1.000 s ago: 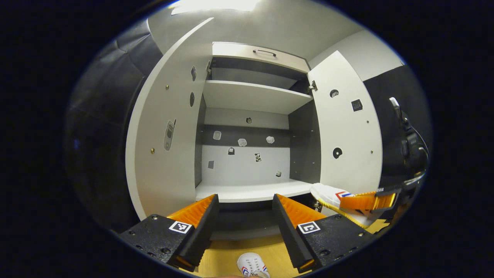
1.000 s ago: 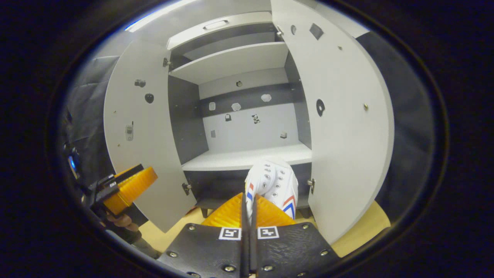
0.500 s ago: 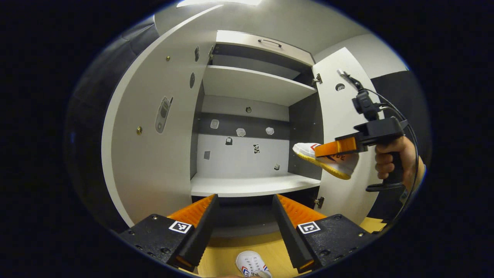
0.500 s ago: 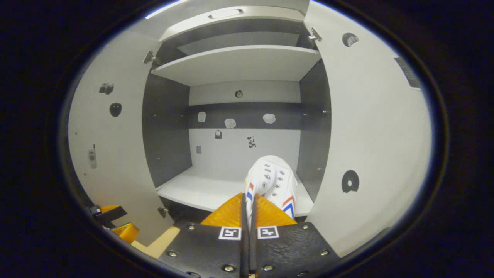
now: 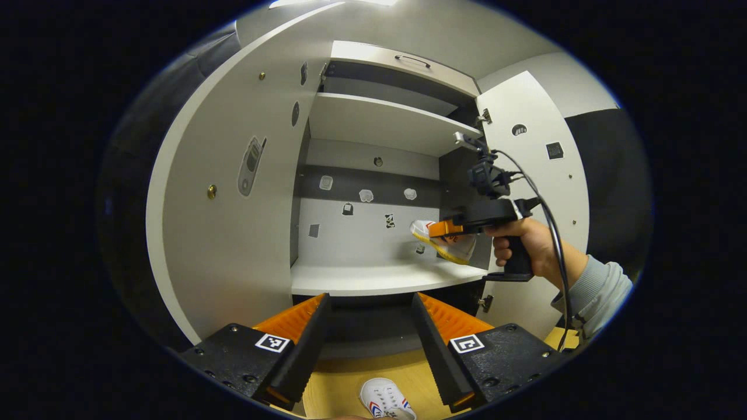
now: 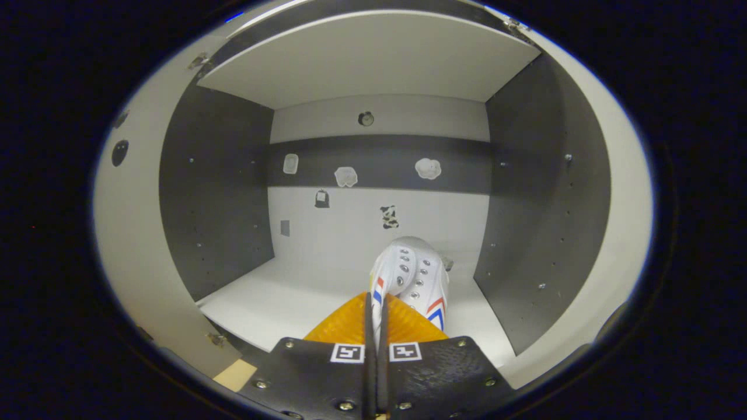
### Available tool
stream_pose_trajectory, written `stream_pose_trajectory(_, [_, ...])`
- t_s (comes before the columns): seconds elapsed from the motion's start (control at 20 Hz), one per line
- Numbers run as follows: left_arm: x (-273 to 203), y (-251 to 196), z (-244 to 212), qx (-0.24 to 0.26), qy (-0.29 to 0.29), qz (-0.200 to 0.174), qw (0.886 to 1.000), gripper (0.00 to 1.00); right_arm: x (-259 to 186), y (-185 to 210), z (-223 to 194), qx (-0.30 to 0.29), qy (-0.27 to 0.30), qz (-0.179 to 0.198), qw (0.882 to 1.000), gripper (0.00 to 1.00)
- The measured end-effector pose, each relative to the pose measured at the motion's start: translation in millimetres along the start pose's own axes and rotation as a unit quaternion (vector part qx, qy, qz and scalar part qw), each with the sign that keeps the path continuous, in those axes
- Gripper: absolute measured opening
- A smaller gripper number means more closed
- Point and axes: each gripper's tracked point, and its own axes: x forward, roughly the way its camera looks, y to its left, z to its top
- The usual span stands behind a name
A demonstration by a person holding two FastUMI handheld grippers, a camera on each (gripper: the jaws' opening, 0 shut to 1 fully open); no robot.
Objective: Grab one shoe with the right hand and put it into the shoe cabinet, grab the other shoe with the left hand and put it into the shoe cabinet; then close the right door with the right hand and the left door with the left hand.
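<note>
My right gripper point(image 6: 376, 303) is shut on the heel of a white shoe point(image 6: 411, 274) with red and blue stripes, held toe-first above the lower shelf point(image 6: 280, 303) inside the shoe cabinet. In the left gripper view that right gripper point(image 5: 448, 228) and the hand holding it hover with the shoe point(image 5: 443, 242) at the cabinet's right side, above the shelf point(image 5: 373, 279). My left gripper point(image 5: 369, 326) stands open in front of the cabinet with nothing between its fingers. The other white shoe point(image 5: 385, 399) lies on the wooden floor just below it.
Both cabinet doors stand open: the left door point(image 5: 227, 210) and the right door point(image 5: 537, 192). An upper shelf point(image 5: 379, 119) spans the cabinet, with a closed flap and handle point(image 5: 411, 58) above it. Small stickers dot the back wall point(image 6: 373, 204).
The right gripper has carried its shoe forward and deeper into the cabinet, over the lower shelf. The left gripper has held nearly still, staying open.
</note>
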Motion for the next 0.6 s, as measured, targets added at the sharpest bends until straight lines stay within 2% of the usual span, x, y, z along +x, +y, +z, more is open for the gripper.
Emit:
stream_pose_trajectory(0.2, [-0.4, 1.5, 5.7, 0.004, -0.01, -0.005, 1.0, 0.83, 32.3, -6.6, -21.1, -0.016, 0.019, -0.016, 1.0, 0.01])
stream_pose_trajectory(0.4, [-5.4, -4.0, 10.4, -0.001, -0.018, -0.02, 1.0, 0.82, 46.0, -12.7, -36.9, 0.03, 0.032, -0.044, 0.998, 0.03])
stream_pose_trajectory(0.45, [-6.6, -5.0, 9.7, -0.002, -0.017, -0.023, 1.0, 0.83, 44.7, -15.6, -38.2, 0.047, 0.034, -0.06, 0.997, 0.06])
stream_pose_trajectory(0.55, [-9.6, -8.1, 10.6, -0.005, -0.018, -0.028, 0.999, 0.84, 35.8, -21.7, -11.4, 0.054, -0.023, -0.072, 0.996, 0.17])
stream_pose_trajectory(0.6, [-10.9, -9.7, 11.2, -0.006, -0.017, -0.03, 0.999, 0.84, 27.1, -19.2, -1.0, 0.052, -0.045, -0.073, 0.995, 0.29])
